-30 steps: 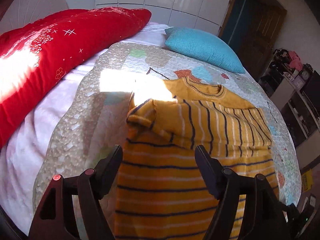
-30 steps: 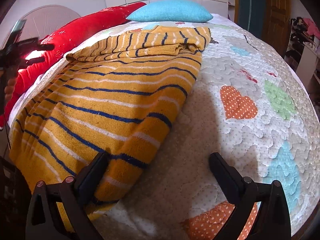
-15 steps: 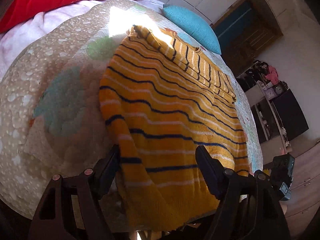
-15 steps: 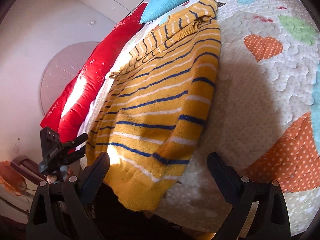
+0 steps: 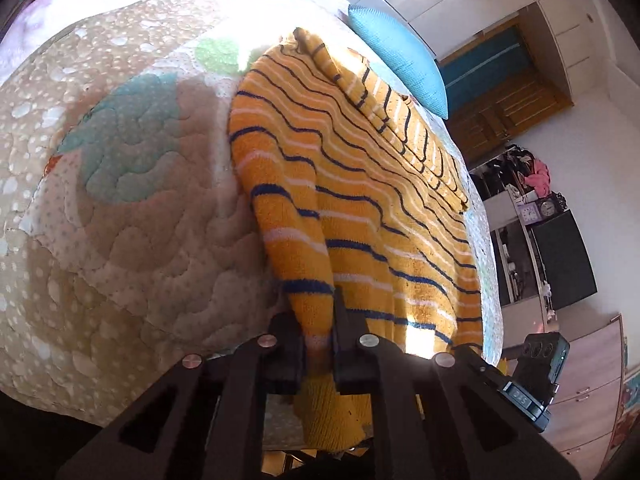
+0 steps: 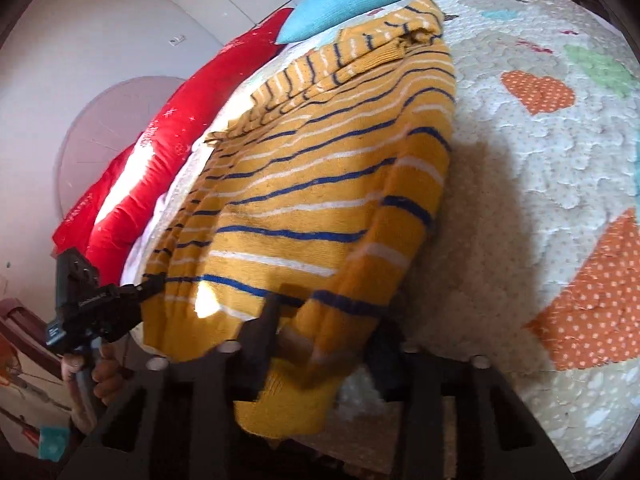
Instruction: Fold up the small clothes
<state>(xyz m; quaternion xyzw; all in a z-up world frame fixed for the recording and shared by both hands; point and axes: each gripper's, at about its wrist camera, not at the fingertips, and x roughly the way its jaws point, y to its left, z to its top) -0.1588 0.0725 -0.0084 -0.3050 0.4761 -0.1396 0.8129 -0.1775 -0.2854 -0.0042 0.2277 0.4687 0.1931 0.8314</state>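
Note:
A yellow sweater (image 5: 360, 184) with navy and white stripes lies on the quilted bed, sleeves folded across its far end, its hem hanging over the near edge. My left gripper (image 5: 318, 344) is shut on the hem's left corner. In the right wrist view the sweater (image 6: 312, 184) fills the middle. My right gripper (image 6: 320, 344) has its jaws around the hem's right corner, nearly closed on the fabric. The left gripper (image 6: 92, 304) shows at the far left of that view, and the right gripper (image 5: 532, 376) at the lower right of the left wrist view.
The patchwork quilt (image 5: 120, 200) covers the bed (image 6: 560, 160). A turquoise pillow (image 5: 400, 56) and a red bolster (image 6: 160, 140) lie at the head. Shelves and a dark cabinet (image 5: 560, 256) stand by the wall to the right.
Both grippers dropped to the near bed edge and closed from wide open onto the sweater's hem corners.

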